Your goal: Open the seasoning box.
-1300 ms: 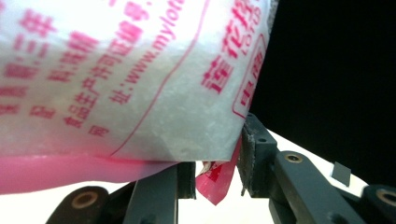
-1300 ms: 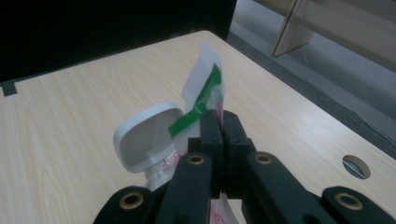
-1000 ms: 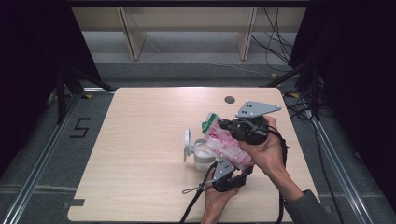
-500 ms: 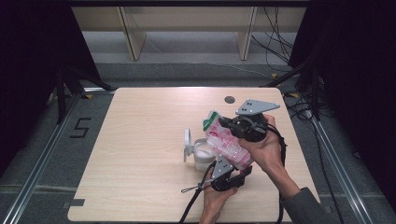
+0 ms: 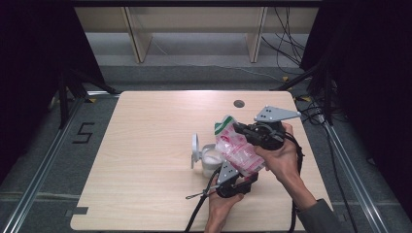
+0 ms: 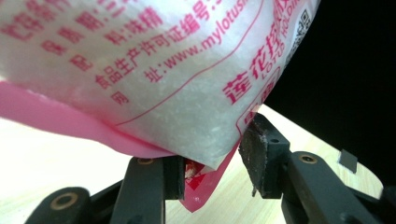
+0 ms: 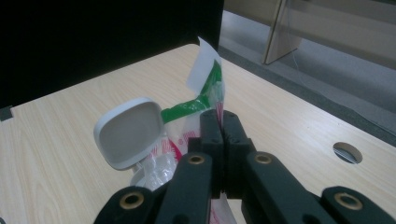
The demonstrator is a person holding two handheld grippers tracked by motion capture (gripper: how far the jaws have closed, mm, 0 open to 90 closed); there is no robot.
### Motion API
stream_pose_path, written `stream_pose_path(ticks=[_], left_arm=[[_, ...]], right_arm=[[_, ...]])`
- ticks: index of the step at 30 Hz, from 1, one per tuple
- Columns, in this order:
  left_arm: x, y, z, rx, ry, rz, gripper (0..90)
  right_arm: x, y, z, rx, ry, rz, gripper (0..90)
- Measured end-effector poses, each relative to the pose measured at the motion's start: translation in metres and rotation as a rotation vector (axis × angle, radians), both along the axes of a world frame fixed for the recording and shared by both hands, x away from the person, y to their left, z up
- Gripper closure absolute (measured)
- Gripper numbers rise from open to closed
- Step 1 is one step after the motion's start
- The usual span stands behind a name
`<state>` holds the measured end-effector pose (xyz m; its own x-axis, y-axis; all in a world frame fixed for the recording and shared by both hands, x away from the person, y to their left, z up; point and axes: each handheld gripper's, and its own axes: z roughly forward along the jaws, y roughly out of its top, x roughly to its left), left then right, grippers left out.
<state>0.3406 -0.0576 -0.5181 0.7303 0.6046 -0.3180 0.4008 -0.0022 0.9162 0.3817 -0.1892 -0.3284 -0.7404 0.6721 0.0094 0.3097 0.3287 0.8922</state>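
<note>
Your right gripper clamps bag near top, bag tilted over open white jar on tabletop. Your left gripper jaws just opening, bag's bottom corner between them, right pad clear.

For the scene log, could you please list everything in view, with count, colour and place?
bag: 1, pink-and-white with green top, held tilted over the container.
container: 1, white, hinged lid open, on the table near its middle.
table: 1, light wood, with a round hole near the far edge.
shelving: 1, pale wood, beyond the table.
right gripper: 1, black, jaws shut on the bag's upper part.
left gripper: 1, black, jaws just opening, bag's bottom corner between them.
</note>
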Motion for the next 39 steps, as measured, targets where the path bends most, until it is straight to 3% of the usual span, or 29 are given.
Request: stream_pose_path(ticks=[1, 2, 5, 7, 9, 11, 13, 15, 19, 20, 21, 23, 26, 28, 30, 32, 33, 34, 35, 39], left_arm=[[0.000, -0.001, -0.001, -0.011, -0.002, -0.009, 61.9], [0.000, -0.001, -0.001, -0.013, -0.002, -0.012, 62.0], [0.000, 0.000, 0.000, 0.003, 0.002, -0.006, 62.6], [0.000, 0.001, 0.000, 0.013, 0.003, -0.004, 63.3], [0.001, 0.002, -0.001, -0.003, 0.005, -0.012, 63.8], [0.001, 0.003, -0.001, 0.016, 0.001, -0.006, 63.9], [0.000, 0.004, 0.000, 0.041, -0.005, 0.003, 64.3], [0.000, 0.004, 0.000, 0.049, -0.014, 0.001, 65.0], [-0.002, 0.004, 0.000, 0.081, -0.012, 0.013, 65.4], [-0.002, 0.004, 0.000, 0.089, -0.011, 0.018, 65.5], [-0.002, 0.004, 0.000, 0.093, -0.013, 0.021, 65.5], [-0.002, 0.002, -0.001, 0.059, -0.007, 0.015, 65.6], [-0.002, 0.004, 0.001, 0.089, -0.011, 0.025, 65.6], [-0.002, 0.004, 0.001, 0.065, -0.009, 0.020, 65.6], [-0.002, 0.005, 0.001, 0.074, -0.008, 0.029, 65.6], [-0.002, 0.005, 0.000, 0.055, -0.010, 0.023, 65.6], [-0.001, 0.007, 0.000, 0.079, -0.015, 0.018, 65.6], [-0.002, 0.006, 0.000, 0.057, -0.010, 0.020, 65.5], [-0.002, 0.008, 0.000, 0.086, -0.015, 0.021, 65.5], [-0.002, 0.009, 0.000, 0.074, -0.019, 0.012, 65.6]], right_arm=[[0.001, -0.001, -0.001, -0.006, -0.025, 0.006, 90.0], [-0.001, -0.002, -0.001, 0.000, -0.011, -0.001, 90.0], [0.000, -0.004, -0.002, 0.010, -0.041, -0.011, 90.0], [0.000, -0.006, -0.002, 0.020, -0.010, 0.000, 90.0], [0.000, -0.006, -0.003, 0.018, -0.020, 0.005, 90.0], [-0.002, -0.008, -0.004, 0.027, -0.001, -0.006, 90.0], [-0.001, -0.011, -0.006, 0.040, -0.037, 0.005, 90.0], [-0.004, -0.014, -0.007, 0.071, -0.015, 0.006, 90.0], [-0.007, -0.026, -0.009, 0.071, -0.033, -0.002, 90.0], [-0.007, -0.027, -0.011, 0.105, -0.018, 0.003, 90.0], [-0.009, -0.029, -0.011, 0.106, -0.010, -0.014, 90.0], [-0.006, -0.032, -0.011, 0.093, -0.035, -0.010, 90.0], [-0.006, -0.032, -0.011, 0.096, -0.032, -0.010, 90.0], [-0.006, -0.031, -0.011, 0.104, -0.035, -0.005, 90.0], [-0.007, -0.031, -0.011, 0.108, -0.024, -0.008, 90.0], [-0.006, -0.030, -0.012, 0.121, -0.028, -0.011, 90.0], [-0.006, -0.029, -0.012, 0.121, -0.033, -0.016, 90.0], [-0.005, -0.030, -0.012, 0.124, -0.028, -0.005, 90.0], [-0.004, -0.030, -0.012, 0.116, -0.042, 0.004, 90.0], [-0.005, -0.029, -0.011, 0.118, -0.010, -0.002, 90.0]])
